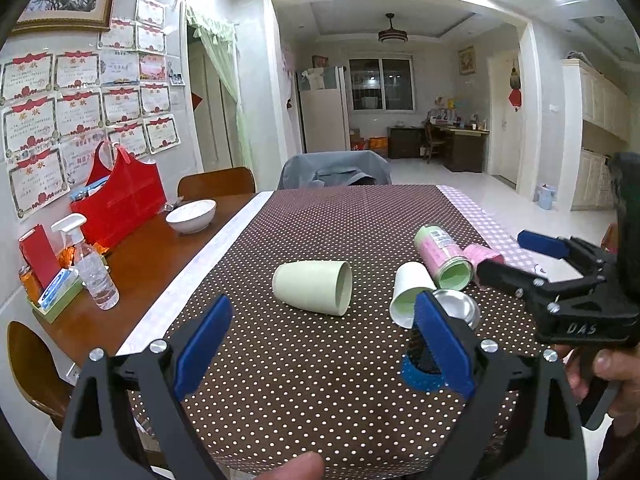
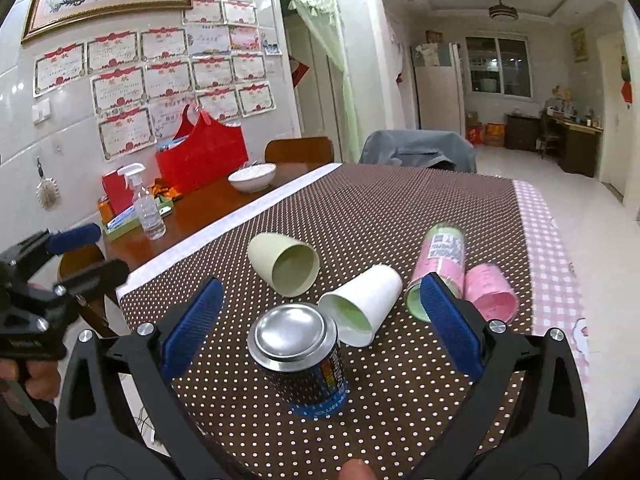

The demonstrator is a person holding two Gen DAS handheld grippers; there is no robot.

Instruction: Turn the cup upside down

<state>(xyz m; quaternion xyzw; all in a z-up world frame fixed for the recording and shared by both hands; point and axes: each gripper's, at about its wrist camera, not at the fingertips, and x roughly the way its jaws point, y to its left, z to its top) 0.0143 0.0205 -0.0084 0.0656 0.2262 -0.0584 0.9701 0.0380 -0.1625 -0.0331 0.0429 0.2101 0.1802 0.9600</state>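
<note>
A pale green cup [image 1: 314,287] [image 2: 285,264] lies on its side on the dotted brown tablecloth [image 1: 304,384]. A white paper cup [image 1: 412,292] [image 2: 362,305] lies on its side beside it. A can with a silver end [image 1: 456,307] [image 2: 304,356] stands upside down near the front. A green-and-pink tube [image 1: 442,258] [image 2: 440,268] and a pink cup [image 1: 486,256] [image 2: 490,292] lie to the right. My left gripper [image 1: 324,344] is open and empty, in front of the green cup. My right gripper [image 2: 316,324] [image 1: 506,254] is open around the can, apart from it.
The bare wood part of the table [image 1: 140,264] holds a white bowl [image 1: 191,215], a red bag [image 1: 120,204], a spray bottle [image 1: 94,268] and a tissue tray [image 1: 56,294]. Chairs stand at the far side [image 1: 216,182] and the left [image 1: 32,368].
</note>
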